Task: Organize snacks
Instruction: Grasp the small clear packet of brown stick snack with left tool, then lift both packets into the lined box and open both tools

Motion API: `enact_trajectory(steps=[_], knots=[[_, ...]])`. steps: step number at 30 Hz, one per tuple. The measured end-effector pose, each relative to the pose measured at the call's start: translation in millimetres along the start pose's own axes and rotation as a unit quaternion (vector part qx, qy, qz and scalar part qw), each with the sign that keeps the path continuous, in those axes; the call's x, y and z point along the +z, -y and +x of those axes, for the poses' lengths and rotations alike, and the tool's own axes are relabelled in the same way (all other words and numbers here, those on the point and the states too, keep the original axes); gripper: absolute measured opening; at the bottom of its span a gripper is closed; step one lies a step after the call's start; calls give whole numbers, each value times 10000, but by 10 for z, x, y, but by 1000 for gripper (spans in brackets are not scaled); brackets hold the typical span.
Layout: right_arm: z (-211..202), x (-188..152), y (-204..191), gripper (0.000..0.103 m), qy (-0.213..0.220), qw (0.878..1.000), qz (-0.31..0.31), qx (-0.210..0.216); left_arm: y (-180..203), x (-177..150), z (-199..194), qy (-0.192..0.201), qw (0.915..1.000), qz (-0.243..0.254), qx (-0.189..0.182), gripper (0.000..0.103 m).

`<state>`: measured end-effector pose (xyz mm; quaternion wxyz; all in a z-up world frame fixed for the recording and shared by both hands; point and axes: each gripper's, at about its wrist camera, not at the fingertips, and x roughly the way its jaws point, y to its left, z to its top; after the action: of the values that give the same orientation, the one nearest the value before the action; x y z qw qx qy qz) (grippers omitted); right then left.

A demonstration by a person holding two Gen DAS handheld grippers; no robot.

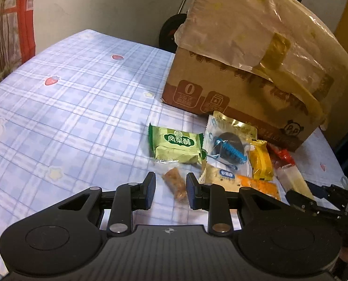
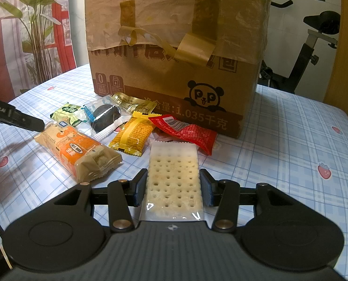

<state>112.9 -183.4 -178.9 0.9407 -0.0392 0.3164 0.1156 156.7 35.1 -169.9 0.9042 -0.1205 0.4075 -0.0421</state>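
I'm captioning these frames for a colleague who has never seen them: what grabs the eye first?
The big taped cardboard box on the plaid tablecloth, with wrapped snacks fanned out before it. Nearest, the right gripper straddles a pale cracker pack, while the left gripper brackets a small brown snack.

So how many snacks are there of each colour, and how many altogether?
Green: 1, the green pack
Clear with a dark cookie: 1
Yellow: 1
Red: 1
Orange and tan: 1
White cracker pack: 1
Small brown snack: 1
Total: 7
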Motion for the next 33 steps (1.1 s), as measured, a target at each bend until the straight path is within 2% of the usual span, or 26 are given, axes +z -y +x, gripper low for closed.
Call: enact_trajectory(steps=[6, 11, 13, 17, 20, 26, 33], knots=[[1, -1, 5, 49, 2, 10000, -2, 5, 95, -5, 128, -60, 9997, 216, 103, 31], [2, -2, 6, 49, 0, 10000, -2, 5, 160, -17, 186, 135, 9982, 529, 247, 30], [2, -1, 3, 49, -3, 10000, -4, 7, 149, -12, 196, 157, 9982, 513, 264, 24], [-2, -1, 6, 49, -3, 10000, -9, 6, 76, -18, 143, 137, 9991, 385, 122, 20], [2, 0, 4, 49, -5, 10000, -9, 12, 85, -8, 53, 281, 9980, 563, 97, 20], [5, 5, 1, 49, -25, 10000, -8, 14, 133, 122, -122, 602, 9964, 598, -16, 20], [-22, 51, 4, 48, -200, 9998, -93, 1, 157, 215, -292, 763, 9951, 605, -162, 20]])
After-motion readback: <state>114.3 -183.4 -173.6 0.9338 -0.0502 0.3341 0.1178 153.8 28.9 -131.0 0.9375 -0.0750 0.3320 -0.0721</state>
